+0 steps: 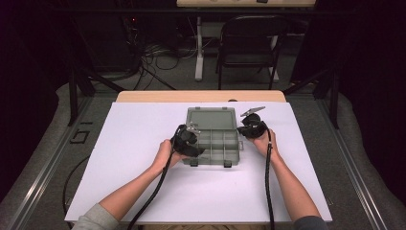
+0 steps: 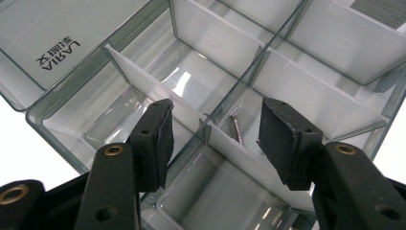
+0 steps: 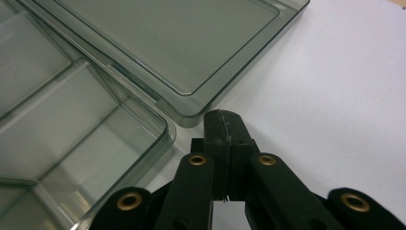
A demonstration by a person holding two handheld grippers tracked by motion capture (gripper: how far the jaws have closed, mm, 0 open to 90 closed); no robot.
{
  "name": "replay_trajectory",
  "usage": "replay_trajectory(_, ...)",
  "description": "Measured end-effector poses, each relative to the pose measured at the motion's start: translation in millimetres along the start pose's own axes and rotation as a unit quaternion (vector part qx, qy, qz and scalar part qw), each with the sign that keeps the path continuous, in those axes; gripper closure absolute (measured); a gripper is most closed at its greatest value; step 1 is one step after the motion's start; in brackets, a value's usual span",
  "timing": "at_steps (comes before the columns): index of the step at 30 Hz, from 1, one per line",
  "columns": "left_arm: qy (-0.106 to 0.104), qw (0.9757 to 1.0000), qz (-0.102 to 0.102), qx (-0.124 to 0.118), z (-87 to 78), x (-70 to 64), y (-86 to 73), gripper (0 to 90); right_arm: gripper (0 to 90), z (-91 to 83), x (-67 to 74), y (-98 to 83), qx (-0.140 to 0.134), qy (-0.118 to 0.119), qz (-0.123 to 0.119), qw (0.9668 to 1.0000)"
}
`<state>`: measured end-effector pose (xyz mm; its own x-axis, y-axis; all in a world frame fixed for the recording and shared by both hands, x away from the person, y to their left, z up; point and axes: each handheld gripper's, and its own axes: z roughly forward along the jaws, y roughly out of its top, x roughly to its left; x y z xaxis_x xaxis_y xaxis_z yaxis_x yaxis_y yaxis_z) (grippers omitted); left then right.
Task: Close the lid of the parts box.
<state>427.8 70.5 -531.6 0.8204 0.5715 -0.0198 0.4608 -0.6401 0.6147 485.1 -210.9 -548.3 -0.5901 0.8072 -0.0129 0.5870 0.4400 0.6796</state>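
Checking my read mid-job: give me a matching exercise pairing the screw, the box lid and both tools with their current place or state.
1. screw
2. lid
3. left tool
4. right tool

A. shut, with nothing visible between its pads, on the white sheet beside the compartment box
B. open, straddling a divider
C. lying in a compartment
D. folded back flat

Pairs: 1-C, 2-D, 3-B, 4-A

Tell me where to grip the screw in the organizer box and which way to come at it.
Grip the screw across its shank, coming from above: it lies flat in a compartment of the organizer box between dividers. The left gripper, open, likely must narrow.
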Motion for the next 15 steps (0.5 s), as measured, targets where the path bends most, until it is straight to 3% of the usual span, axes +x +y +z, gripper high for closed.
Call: replay_trajectory(15,0.003,1.0,0.003,0.0,1.0,0.2,0.1,48.3,90.0,7.0,-3.2,0.0,0.002,0.002,-0.001,1.0)
